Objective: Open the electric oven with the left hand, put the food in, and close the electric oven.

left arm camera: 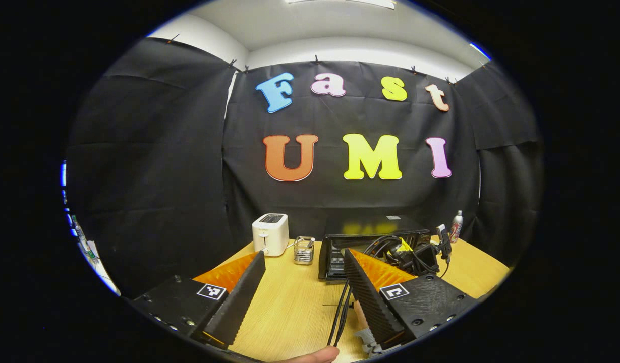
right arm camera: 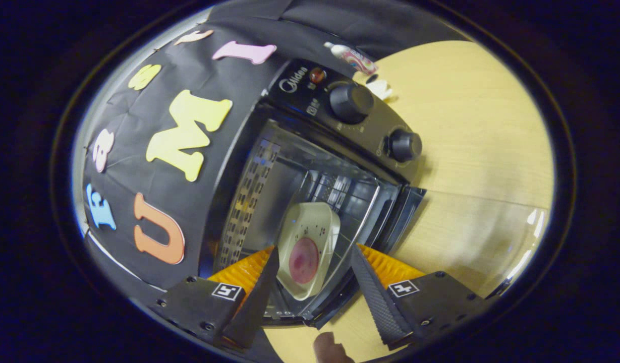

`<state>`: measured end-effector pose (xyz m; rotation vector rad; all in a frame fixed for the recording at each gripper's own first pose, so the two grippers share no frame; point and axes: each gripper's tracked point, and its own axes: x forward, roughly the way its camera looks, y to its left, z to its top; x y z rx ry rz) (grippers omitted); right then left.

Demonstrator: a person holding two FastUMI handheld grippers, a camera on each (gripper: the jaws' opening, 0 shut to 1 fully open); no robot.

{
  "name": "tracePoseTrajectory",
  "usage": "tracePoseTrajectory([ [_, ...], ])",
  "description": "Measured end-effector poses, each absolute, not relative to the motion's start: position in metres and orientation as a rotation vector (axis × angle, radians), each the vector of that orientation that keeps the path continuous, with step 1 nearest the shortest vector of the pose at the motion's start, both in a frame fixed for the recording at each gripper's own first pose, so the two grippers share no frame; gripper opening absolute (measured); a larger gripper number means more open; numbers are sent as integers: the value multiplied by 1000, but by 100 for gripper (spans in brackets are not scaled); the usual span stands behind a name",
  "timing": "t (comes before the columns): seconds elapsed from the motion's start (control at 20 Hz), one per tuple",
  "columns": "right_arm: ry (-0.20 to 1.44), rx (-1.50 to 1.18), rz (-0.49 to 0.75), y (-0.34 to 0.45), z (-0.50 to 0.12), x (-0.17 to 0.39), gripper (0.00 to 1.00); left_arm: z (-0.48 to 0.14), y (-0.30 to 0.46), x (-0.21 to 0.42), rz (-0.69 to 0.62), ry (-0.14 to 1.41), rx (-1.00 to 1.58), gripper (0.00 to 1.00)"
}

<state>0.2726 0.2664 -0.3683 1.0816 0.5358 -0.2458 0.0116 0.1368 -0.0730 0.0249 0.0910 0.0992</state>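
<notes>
The black electric oven (right arm camera: 310, 85) stands with its glass door (right arm camera: 484, 237) folded down onto the table. Inside on the rack lies a white square plate (right arm camera: 317, 222) carrying a round pink piece of food (right arm camera: 303, 259). My right gripper (right arm camera: 315, 248) is open at the oven's mouth, one finger on each side of the plate and not touching it. In the left gripper view the oven (left arm camera: 340, 237) sits at the back of the table, with the right gripper (left arm camera: 413, 252) and its cables in front of it. My left gripper (left arm camera: 304, 252) hangs open over the table, holding nothing.
A white toaster (left arm camera: 270, 233) and a small glass jar (left arm camera: 303, 250) stand left of the oven. A bottle (left arm camera: 456, 225) stands at the back right. Two knobs (right arm camera: 351, 102) sit on the oven's panel. The wooden table (left arm camera: 289, 307) runs to the black cloth walls.
</notes>
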Motion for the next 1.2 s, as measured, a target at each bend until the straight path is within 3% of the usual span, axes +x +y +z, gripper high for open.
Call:
tracePoseTrajectory([
  [0.1, 535, 988, -227, 263, -372, 265, 91, -74, 136, 4, 100, 93, 10, 95],
  [0.15, 532, 947, -214, 263, -371, 261, 84, -75, 137, -1, 106, 95, 6, 95],
  [0.2, 531, 901, -199, 262, -371, 256, 92, -76, 139, -5, 112, 97, 8, 95],
  [0.25, 529, 857, -180, 263, -371, 250, 85, -76, 139, -8, 116, 97, 11, 95],
  [0.35, 515, 786, -139, 267, -364, 237, 86, -82, 138, -13, 118, 110, 10, 95],
  [0.4, 499, 749, -111, 270, -358, 232, 93, -86, 139, -16, 120, 123, 5, 94],
  [0.45, 485, 699, -87, 271, -353, 226, 87, -88, 138, -20, 119, 132, 1, 95],
  [0.5, 472, 656, -62, 271, -350, 219, 94, -90, 138, -21, 118, 137, 2, 95],
  [1.2, 344, 245, 204, 212, -263, 147, 92, -142, 122, -27, 79, 244, -37, 95],
])
